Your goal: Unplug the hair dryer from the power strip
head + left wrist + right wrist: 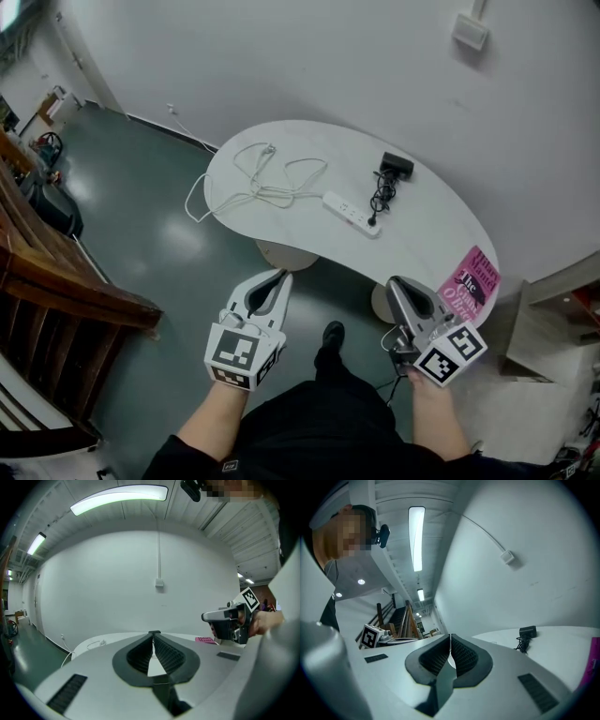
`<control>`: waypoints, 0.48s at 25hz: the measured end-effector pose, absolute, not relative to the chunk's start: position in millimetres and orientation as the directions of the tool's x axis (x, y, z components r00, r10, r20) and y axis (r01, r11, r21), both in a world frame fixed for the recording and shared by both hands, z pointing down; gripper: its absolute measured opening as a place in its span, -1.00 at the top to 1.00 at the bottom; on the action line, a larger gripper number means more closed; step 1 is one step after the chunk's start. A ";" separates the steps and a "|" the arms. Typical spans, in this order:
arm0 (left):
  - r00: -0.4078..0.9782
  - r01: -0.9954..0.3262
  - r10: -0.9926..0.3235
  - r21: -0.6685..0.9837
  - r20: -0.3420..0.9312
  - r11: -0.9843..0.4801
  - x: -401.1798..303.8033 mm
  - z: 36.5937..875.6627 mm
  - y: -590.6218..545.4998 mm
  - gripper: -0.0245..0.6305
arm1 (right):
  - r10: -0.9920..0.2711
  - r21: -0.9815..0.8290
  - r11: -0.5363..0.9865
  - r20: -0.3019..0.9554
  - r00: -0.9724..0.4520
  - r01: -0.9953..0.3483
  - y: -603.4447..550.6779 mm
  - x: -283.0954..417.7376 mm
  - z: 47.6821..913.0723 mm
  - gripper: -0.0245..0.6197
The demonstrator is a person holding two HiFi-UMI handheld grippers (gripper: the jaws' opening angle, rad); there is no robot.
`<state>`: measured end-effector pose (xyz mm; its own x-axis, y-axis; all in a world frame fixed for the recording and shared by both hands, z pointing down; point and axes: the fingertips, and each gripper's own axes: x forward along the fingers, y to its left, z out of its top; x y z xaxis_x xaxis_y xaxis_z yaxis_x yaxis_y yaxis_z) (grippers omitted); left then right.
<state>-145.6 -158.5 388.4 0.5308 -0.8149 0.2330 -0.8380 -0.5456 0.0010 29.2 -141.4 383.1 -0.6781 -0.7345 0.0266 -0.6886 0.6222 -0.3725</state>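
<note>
Hair dryer [397, 166] is small & black, lying on the far side of the white table [431, 234], close to the wall. Its black cord [380, 195] is bunched in a tight bundle just in front of it and runs down to the right end of the power strip [349, 212], where a dark plug sits in the strip. Strip is a white bar lying at an angle near the table's middle. Its own white cable [267, 178] loops loosely across the left part of the table and hangs over the edge.

In the right gripper view the dryer [528, 632] shows as a dark block w/ the cord bundle below it.

Pink book [469, 283] lies at the table's near right corner, well apart from the dryer.

Both tools are on my side of the table, over the floor, short of the edge. Left gripper [281, 274]: jaws pressed together, nothing between them. Right gripper [394, 281]: same, jaws together & empty, near the pink book's corner.
</note>
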 end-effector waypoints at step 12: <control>0.529 -0.826 -0.799 -0.041 0.285 -0.562 -94.5 383.2 -294.0 0.86 | -0.723 -0.422 0.618 0.028 -0.691 -0.664 -272.2 79.0 400.8 0.81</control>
<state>-94.5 -294.0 383.2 0.5292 -0.7991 0.2853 -0.8262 -0.5619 -0.0412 79.0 -272.2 400.8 -0.6906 -0.7227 0.0283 -0.6636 0.6175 -0.4224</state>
